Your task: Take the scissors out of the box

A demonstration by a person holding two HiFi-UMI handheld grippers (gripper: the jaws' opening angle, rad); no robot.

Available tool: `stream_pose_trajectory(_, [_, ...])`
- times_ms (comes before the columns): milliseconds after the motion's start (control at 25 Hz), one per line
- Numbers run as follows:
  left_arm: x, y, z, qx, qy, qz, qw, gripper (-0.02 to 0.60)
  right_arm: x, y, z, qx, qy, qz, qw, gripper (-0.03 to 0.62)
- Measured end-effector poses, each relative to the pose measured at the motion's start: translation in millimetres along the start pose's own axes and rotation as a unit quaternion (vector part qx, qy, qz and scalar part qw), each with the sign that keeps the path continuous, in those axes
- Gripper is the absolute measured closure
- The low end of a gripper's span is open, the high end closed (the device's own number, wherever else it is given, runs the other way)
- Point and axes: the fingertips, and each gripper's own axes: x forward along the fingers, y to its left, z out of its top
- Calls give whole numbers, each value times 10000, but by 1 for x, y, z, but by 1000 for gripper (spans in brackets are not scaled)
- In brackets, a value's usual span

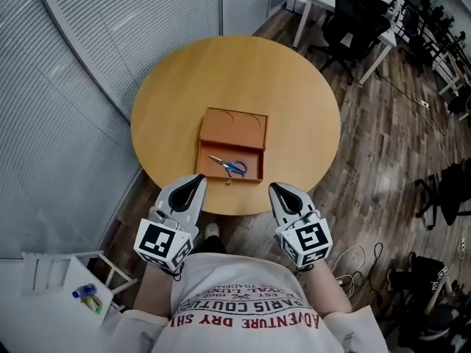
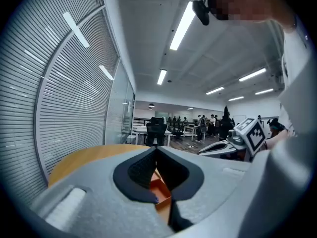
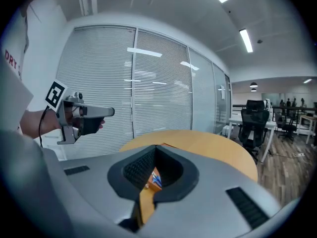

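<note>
Smooth, matt wooden bench (image 1: pixel 176 94); matt box (image 1: pixel 234 127), cardboard-like; scissors (image 1: pixel 229 165) with blue plastic handles, thin metal blades; wood-plank floor (image 1: pixel 383 138) with slight sheen.

Round wooden table (image 1: pixel 294 94) on plank floor (image 1: pixel 383 168); open orange box (image 1: pixel 232 144) near front edge.
</note>
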Motion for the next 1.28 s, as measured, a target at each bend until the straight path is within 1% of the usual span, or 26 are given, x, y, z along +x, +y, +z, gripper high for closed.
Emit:
stream_pose_trajectory(120, [14, 37, -6, -27, 71, -223, 9997, 572, 38, 4, 0, 131, 244, -124, 9995, 585])
stream_pose_trajectory(240, [29, 66, -14, -94, 177, -407, 9990, 572, 70, 5, -7, 86, 539, -206, 9983, 585])
stream_pose_trajectory(360, [42, 86, -15, -130, 194, -640, 9977, 573, 98, 3, -20, 22, 964, -213, 9951, 585])
stream_pose_trajectory(480, [54, 101, -14, -78, 179, -797, 9966, 573, 122, 0, -35, -141, 1398, -140, 9900, 585])
stream_pose_trajectory(600, [64, 113, -20, -155, 165, -791, 9966, 572, 143, 1, -54, -557, 1795, 97, 9821, 585])
stream_pose_trajectory(720, [72, 117, -31, -220, 213, -773, 9965, 572, 161, -1, -78, -906, 2262, 413, 9690, 583])
stream_pose_trajectory(800, [77, 117, -41, -145, 338, -756, 9965, 572, 173, -3, -96, -1043, 2593, 675, 9578, 496])
stream_pose_trajectory(880, [81, 121, -50, -136, 448, -656, 9967, 572, 185, -4, -113, -1217, 2888, 893, 9454, 491])
stream_pose_trajectory(960, [84, 126, -59, -248, 509, -512, 9971, 572, 195, -4, -128, -1351, 3141, 1095, 9333, 485])
stream_pose_trajectory(1120, [87, 134, -72, -384, 624, -249, 9970, 572, 207, -4, -161, -1276, 3638, 1545, 9097, 457])
stream_pose_trajectory(1200, [87, 135, -75, -398, 683, -169, 9967, 573, 209, -5, -175, -1312, 3868, 1690, 8970, 454])
stream_pose_trajectory(1280, [85, 137, -78, -467, 691, -68, 9965, 572, 210, -7, -187, -1467, 4072, 1749, 8843, 454])
